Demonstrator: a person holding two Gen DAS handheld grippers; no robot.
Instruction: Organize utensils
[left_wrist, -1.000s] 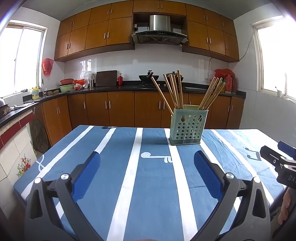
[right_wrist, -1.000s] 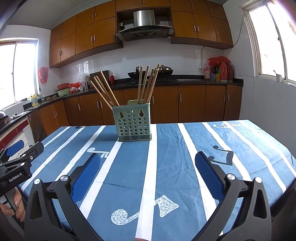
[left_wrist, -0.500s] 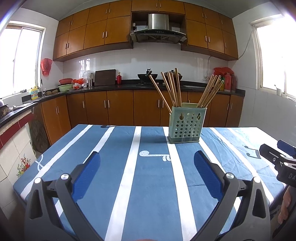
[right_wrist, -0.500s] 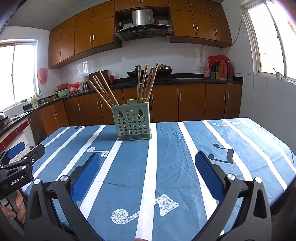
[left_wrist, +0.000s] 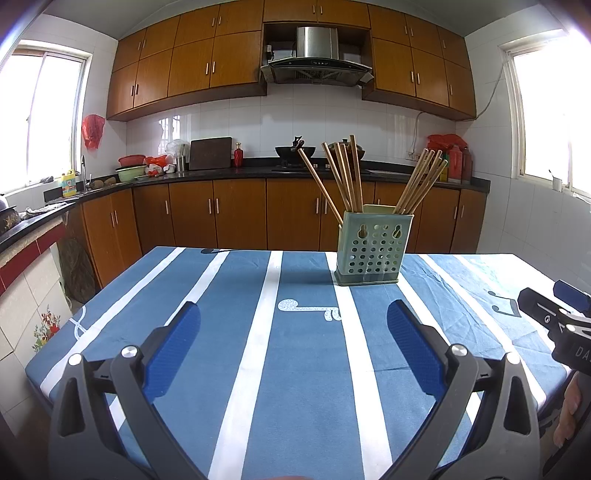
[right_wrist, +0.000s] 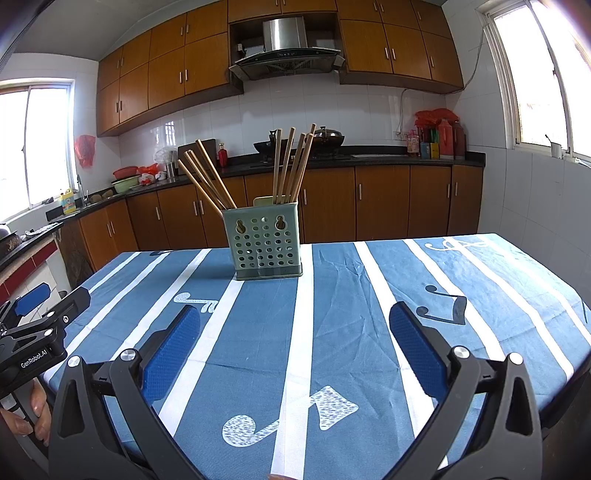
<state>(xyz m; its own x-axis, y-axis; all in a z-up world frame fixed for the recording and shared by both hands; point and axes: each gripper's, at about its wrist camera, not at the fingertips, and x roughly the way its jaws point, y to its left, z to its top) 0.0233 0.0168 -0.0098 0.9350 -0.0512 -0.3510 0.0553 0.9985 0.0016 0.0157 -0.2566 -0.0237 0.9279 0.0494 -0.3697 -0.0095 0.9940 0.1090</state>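
Two bunches of chopsticks (left_wrist: 347, 177) lean out of the green holder (left_wrist: 373, 251) at center frame on the desk (left_wrist: 295, 369), and with the left hand-held gripper (left_wrist: 291, 347) and right hand-held gripper (right_wrist: 295, 347) both released and empty, a careless reach could probably tip that light holder.

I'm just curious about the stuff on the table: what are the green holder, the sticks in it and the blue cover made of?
The green holder looks like matte moulded plastic: thin walls, neat rows of punched holes. The chopsticks look like bare wood or bamboo, pale tan and unvarnished. The tablecloth seems woven fabric, since it creases softly.
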